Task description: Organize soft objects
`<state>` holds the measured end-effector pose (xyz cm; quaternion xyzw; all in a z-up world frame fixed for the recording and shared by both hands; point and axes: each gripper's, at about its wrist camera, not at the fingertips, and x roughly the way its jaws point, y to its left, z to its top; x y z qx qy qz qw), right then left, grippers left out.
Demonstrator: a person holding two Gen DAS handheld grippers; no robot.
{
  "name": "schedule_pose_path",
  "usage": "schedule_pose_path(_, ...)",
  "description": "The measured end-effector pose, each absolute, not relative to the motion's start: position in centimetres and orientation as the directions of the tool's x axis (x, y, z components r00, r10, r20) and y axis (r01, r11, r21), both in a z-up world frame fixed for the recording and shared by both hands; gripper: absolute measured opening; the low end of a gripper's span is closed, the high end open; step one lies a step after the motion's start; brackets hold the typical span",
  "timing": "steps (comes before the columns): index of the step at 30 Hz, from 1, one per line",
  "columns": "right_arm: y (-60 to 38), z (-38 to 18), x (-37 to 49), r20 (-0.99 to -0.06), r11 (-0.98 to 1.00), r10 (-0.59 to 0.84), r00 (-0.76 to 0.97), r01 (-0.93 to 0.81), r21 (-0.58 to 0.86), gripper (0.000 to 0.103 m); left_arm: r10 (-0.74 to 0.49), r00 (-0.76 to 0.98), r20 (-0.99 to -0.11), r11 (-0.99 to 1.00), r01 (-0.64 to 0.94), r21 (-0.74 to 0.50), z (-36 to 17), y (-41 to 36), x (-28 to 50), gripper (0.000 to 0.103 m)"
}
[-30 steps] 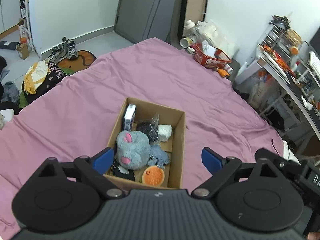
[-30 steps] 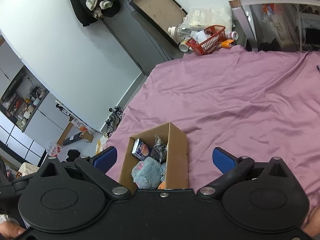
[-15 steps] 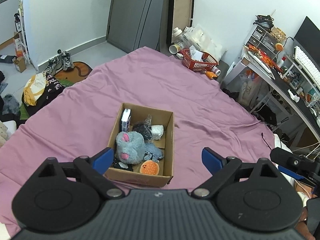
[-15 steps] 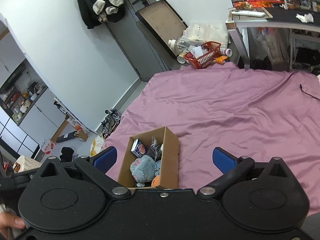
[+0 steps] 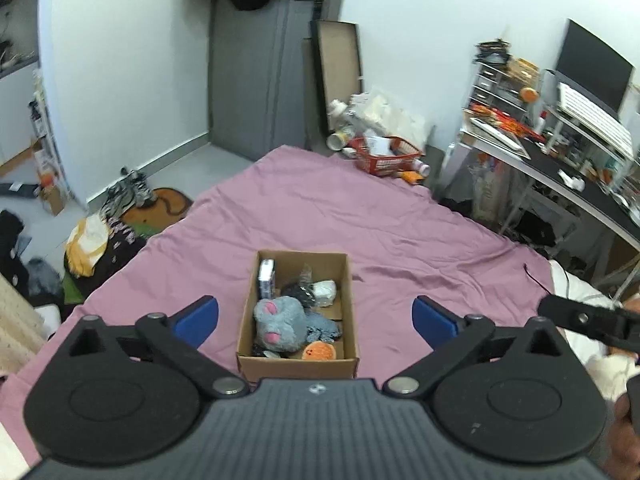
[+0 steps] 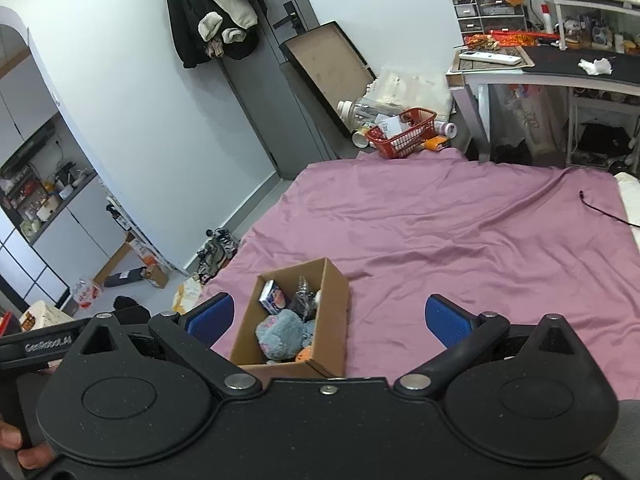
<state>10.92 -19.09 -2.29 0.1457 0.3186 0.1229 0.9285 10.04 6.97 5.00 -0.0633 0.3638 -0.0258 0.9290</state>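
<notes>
We have pulled both tongs back and up, so the cardboard box looks smaller and farther off than a moment ago. It sits on the purple bed with the gray plush toy and other soft things inside. We think the job is nearly done. The left tongs and the right tongs are wide apart, holding nothing, touching nothing.
</notes>
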Motion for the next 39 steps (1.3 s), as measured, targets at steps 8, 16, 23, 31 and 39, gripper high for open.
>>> schedule_pose_path(8, -19.1, -2.4, 8.4, -0.56, 0.937, 0.305, 0.77, -0.137, 0.322, 0.103, -0.12, 0.714, -0.69, 0.989, 0.028, -0.143, 4.6, 6.1, 8.5, 0.103)
schedule_pose_path(16, -19.2, -2.8, 7.3, -0.568, 0.941, 0.303, 0.765, -0.144, 0.308, 0.103, -0.12, 0.705, -0.699, 0.989, 0.022, -0.149, 3.4, 6.6, 6.9, 0.103)
schedule_pose_path(23, -19.3, -2.9, 7.0, -0.567, 0.939, 0.307, 0.764, -0.148, 0.31, 0.103, -0.101, 0.698, -0.709, 0.99, 0.0, -0.141, 2.9, 7.5, 6.2, 0.103)
schedule_pose_path(31, -18.9, -3.0, 6.7, -0.571, 0.946, 0.296, 0.766, -0.151, 0.288, 0.103, -0.094, 0.703, -0.705, 0.991, -0.002, -0.133, 3.2, 7.6, 5.8, 0.103)
schedule_pose_path(39, -18.7, -2.8, 6.7, -0.571, 0.944, 0.303, 0.763, -0.158, 0.29, 0.103, -0.097, 0.713, -0.694, 0.989, -0.01, -0.149, 3.9, 7.9, 5.5, 0.103)
